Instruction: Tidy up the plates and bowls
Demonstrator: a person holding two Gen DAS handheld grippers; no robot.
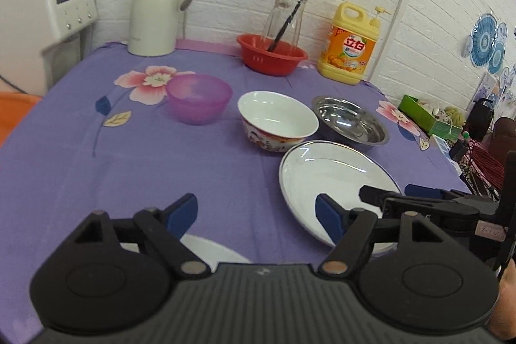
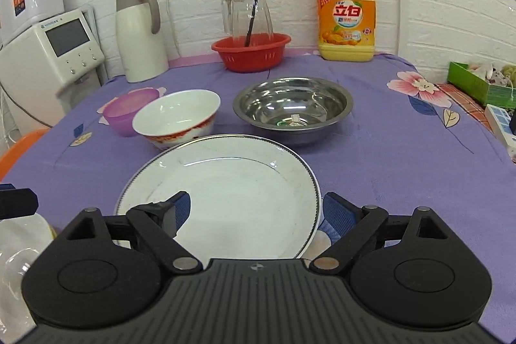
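**Both grippers wide open above the plates, bowls standing in a row behind**

At the far left, beside the table, stands a white appliance [image 2: 48, 60] with a grey screen. On the purple flowered tablecloth [image 2: 403, 157], near the wall, a cream thermos jug [image 2: 140, 37] stands upright. In front of it comes the row of bowls: first the purple plastic bowl [image 1: 198, 97], then the white ceramic bowl [image 2: 177, 118] with a red pattern outside, then the steel bowl [image 2: 292, 107]. The white bowl is just beside the purple one in the right wrist view; in the left view they stand apart. Behind them a red basket [image 2: 251, 50] holds a glass pitcher [image 2: 248, 12] with a dark stick in it, and right of it stands a yellow detergent bottle [image 2: 346, 18].

The left gripper [image 1: 256, 216] has its jaws spread wide and holds nothing; below its left finger the edge of a small white plate [image 1: 209, 249] shows. The large white plate [image 2: 225, 195] lies flat in front of the white and steel bowls. The right gripper [image 2: 256, 215] is also wide open, with nothing between the fingers, its left finger over the plate and its right finger just outside the rim. At the far right is a green box [image 2: 477, 83].
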